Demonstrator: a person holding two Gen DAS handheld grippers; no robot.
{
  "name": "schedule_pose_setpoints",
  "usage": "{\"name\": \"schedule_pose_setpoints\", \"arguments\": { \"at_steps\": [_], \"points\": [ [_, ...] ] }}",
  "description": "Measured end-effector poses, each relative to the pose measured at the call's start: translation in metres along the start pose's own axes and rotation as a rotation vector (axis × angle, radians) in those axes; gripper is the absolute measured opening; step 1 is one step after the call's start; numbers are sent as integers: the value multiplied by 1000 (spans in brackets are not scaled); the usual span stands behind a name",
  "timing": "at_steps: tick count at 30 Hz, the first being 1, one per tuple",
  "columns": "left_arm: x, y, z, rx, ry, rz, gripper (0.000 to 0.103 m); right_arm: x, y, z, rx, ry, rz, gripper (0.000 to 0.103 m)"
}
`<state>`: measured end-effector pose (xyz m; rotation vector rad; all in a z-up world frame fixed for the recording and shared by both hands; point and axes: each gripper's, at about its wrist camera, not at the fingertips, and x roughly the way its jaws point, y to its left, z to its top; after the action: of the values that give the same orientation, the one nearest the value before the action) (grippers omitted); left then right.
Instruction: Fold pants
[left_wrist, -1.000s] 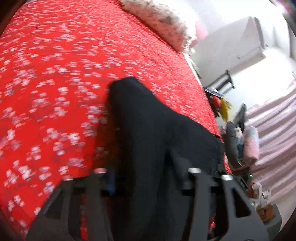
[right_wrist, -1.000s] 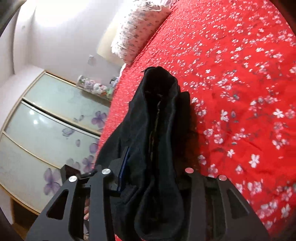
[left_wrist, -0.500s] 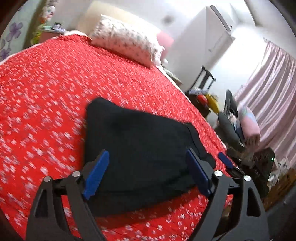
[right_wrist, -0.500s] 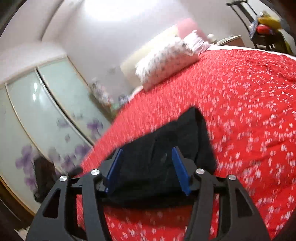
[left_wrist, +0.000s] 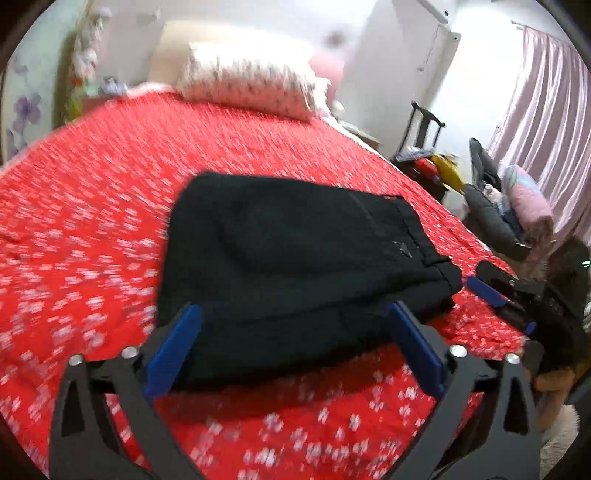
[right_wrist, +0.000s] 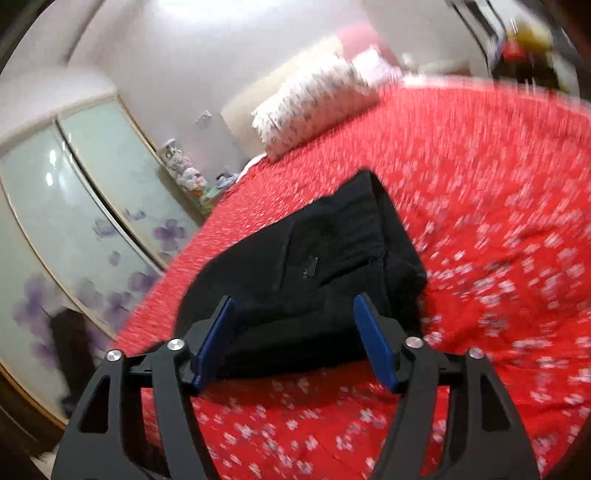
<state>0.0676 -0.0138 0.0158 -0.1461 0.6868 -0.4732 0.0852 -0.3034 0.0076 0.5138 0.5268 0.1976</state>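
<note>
the black pants (left_wrist: 295, 266) lie folded in a thick flat bundle on the red flowered bedspread (left_wrist: 92, 206), near its near edge; the left gripper (left_wrist: 295, 347) is released, its jaws opening, blue pads either side of the bundle's near edge without pressing it; the right gripper (right_wrist: 295, 339) is likewise released and opening, pads apart at the near edge of the pants (right_wrist: 306, 269); in the left view it shows just right of the bundle (left_wrist: 495, 295); a white pillow (left_wrist: 251, 85) lies at the far end
</note>
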Motion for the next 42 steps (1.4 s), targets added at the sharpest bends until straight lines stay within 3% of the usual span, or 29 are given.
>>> {"name": "schedule_pose_setpoints", "arguments": {
  "at_steps": [3, 8, 11, 18, 24, 35, 42],
  "points": [
    [-26, -6, -24, 28, -62, 68, 101, -17, 32, -21, -184, -82, -100, 89],
    [-43, -8, -51, 20, -46, 106, 101, -27, 71, -59, -376, -139, -238, 97],
    [-46, -9, -64, 25, -37, 131, 101, -28, 74, -69, -376, -153, -292, 99],
    [-64, -20, -75, 114, -111, 220, 101, -39, 70, -81, -327, -175, -390, 102],
    [-55, -16, -81, 57, -20, 229, 101, -30, 59, -91, -303, -83, -398, 102],
    [-45, -23, -85, 124, 7, 307, 101, -17, 73, -102, -418, -62, -454, 102],
    [-33, -28, -89, 168, 73, 331, 101, -10, 74, -107, -439, -23, -477, 102]
  ]
}}
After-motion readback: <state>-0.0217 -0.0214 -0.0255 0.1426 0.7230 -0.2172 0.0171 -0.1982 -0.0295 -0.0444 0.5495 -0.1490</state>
